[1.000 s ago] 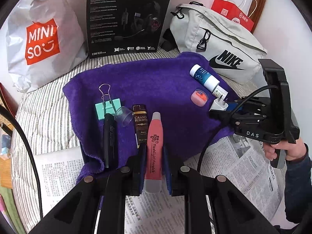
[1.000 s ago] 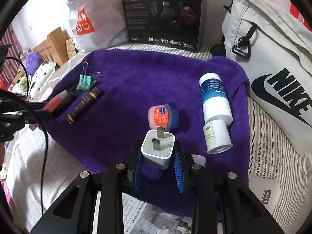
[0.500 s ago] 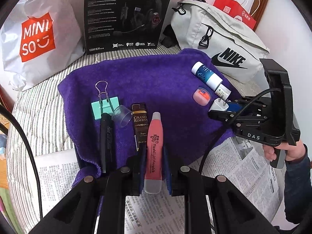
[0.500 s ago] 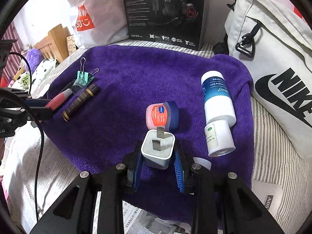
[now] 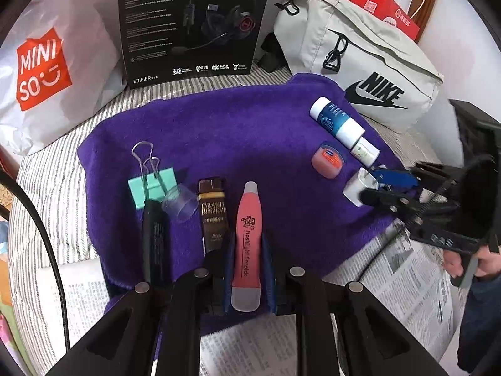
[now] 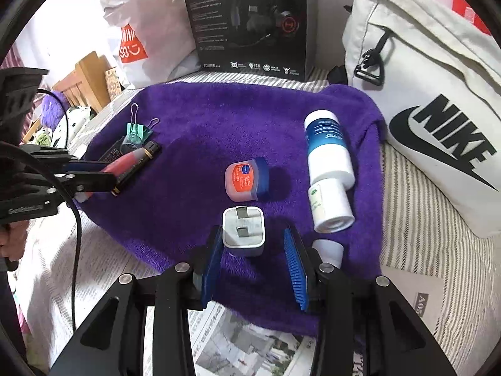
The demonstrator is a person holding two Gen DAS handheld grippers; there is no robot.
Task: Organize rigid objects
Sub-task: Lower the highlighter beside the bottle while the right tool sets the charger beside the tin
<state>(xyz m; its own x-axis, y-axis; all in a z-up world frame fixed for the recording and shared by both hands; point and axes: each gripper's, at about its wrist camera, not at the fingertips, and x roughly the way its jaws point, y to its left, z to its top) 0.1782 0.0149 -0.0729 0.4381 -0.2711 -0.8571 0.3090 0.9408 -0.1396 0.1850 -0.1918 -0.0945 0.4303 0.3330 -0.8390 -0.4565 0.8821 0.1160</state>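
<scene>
My left gripper (image 5: 247,244) is shut on a pink earpick tube (image 5: 249,235), low over the near edge of the purple towel (image 5: 235,131). To its left lie a brown tube (image 5: 213,213), a clear cap (image 5: 180,202), a black pen (image 5: 155,235) and a teal binder clip (image 5: 153,185). My right gripper (image 6: 252,238) is opening. The white charger plug (image 6: 243,230) sits on the towel between its jaws, and the right pad stands clear of it. Beyond lie a Vaseline jar (image 6: 245,178), a blue-white bottle (image 6: 327,147) and a small white bottle (image 6: 328,206).
A Nike bag (image 6: 438,119) bounds the towel on the right. A black headset box (image 5: 191,25) and a Miniso bag (image 5: 47,69) stand behind it. Newspaper (image 5: 407,282) covers the striped bedding in front. A small white cap (image 6: 327,250) lies by my right finger.
The right jaws have parted and let go of the charger plug, which now rests on the towel. The left gripper, still holding the pink tube, has shifted a little over the towel.
</scene>
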